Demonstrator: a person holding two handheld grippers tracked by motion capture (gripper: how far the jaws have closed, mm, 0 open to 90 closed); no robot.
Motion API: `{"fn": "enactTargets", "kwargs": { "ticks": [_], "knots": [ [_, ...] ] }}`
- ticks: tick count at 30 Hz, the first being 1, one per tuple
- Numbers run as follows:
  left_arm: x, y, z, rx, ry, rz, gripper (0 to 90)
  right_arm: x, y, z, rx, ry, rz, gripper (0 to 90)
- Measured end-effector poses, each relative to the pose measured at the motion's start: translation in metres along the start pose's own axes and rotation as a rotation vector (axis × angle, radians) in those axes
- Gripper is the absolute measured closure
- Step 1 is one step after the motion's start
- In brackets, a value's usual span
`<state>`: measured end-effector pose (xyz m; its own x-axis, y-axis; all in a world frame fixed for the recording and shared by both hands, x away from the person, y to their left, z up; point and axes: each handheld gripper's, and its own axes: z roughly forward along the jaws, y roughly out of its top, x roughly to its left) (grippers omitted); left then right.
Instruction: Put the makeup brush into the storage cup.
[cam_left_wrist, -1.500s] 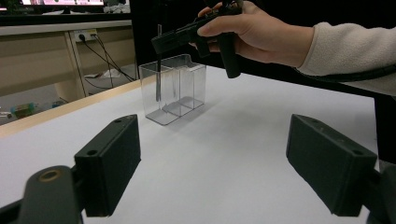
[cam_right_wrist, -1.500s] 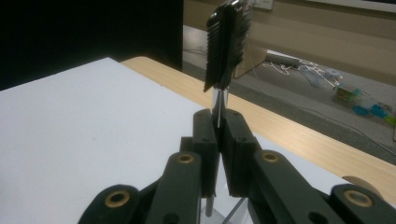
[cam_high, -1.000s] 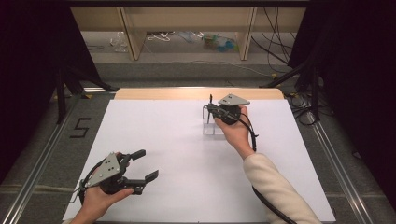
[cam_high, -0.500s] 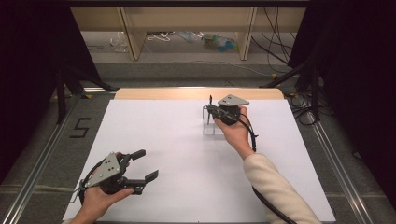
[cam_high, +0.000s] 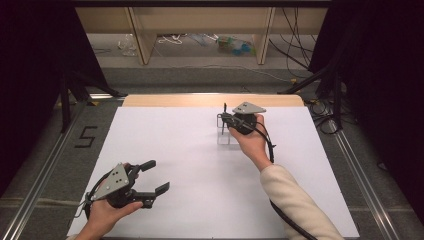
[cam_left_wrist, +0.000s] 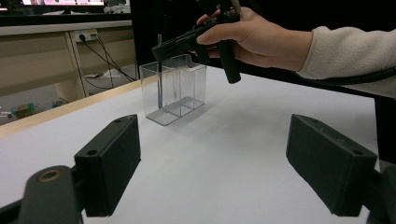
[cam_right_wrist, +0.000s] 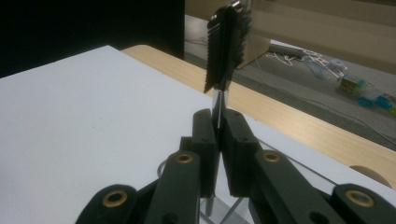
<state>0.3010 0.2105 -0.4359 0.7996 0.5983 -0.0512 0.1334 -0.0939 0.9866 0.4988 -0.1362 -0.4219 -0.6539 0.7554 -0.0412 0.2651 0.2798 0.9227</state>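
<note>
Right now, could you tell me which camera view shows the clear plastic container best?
The left gripper view: the clear container stands whole on the table, its divided compartments plain. The high view shows it small, partly behind the right claw. In the right gripper view, a bit of its rim peeks past the jaws.

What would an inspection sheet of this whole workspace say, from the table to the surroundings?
Surface: white table, wooden strip at far edge.
Job's things: clear two-compartment box; thin black toothed tool standing upright into it.
Clutter: nothing seen on the table.
Grippers: left hand-held gripper open, near front left; right hand-held gripper shut on the tool's stem above the box.
Cables: black cable trailing from right gripper.
Surroundings: wooden shelf behind, loose cables and small items on the floor, "5" marked left.
</note>
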Motion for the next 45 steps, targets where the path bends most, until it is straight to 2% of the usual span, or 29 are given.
{"fn": "enactTargets", "kwargs": {
  "ticks": [2,5,6,8,11,16,19,20,22,26,33,45],
  "knots": [
    [0.000,0.000,0.000,0.000,0.000,0.000,17.8,0.000,0.001,0.000,0.008,-0.001,-0.002,78.9],
    [0.000,0.000,0.000,0.000,0.001,0.000,17.8,0.003,0.004,0.001,0.054,-0.038,-0.014,54.3],
    [0.001,0.000,0.000,0.000,-0.001,0.011,17.8,0.005,0.005,0.001,0.076,-0.030,-0.007,46.9],
    [0.000,0.000,0.000,0.000,-0.001,0.012,17.8,0.007,0.006,0.000,0.100,-0.033,-0.003,38.6],
    [0.000,0.000,0.000,0.000,-0.003,0.019,17.8,0.009,0.008,-0.001,0.101,-0.044,0.001,29.6],
    [0.000,0.000,0.000,0.000,0.002,-0.002,17.8,0.005,0.013,-0.009,0.069,-0.041,0.008,26.2],
    [0.000,0.000,0.000,0.000,0.001,0.011,17.8,0.002,0.015,-0.015,0.068,-0.038,0.010,25.6],
    [0.000,0.000,0.000,0.000,0.002,0.009,17.7,0.001,0.014,-0.016,0.050,-0.035,0.015,25.1],
    [0.000,0.000,0.000,0.000,0.002,0.000,17.8,0.001,0.015,-0.021,0.060,-0.029,0.015,25.0],
    [0.000,0.000,0.000,0.001,0.005,-0.003,17.8,0.000,0.014,-0.025,0.046,-0.009,0.028,25.8],
    [0.001,0.000,0.000,0.001,0.005,0.002,17.8,0.003,0.013,-0.033,0.081,0.015,0.015,26.9],
    [0.001,0.000,0.000,0.003,0.007,0.003,17.8,0.008,0.010,-0.055,0.074,0.049,0.012,27.5]
  ]
}}
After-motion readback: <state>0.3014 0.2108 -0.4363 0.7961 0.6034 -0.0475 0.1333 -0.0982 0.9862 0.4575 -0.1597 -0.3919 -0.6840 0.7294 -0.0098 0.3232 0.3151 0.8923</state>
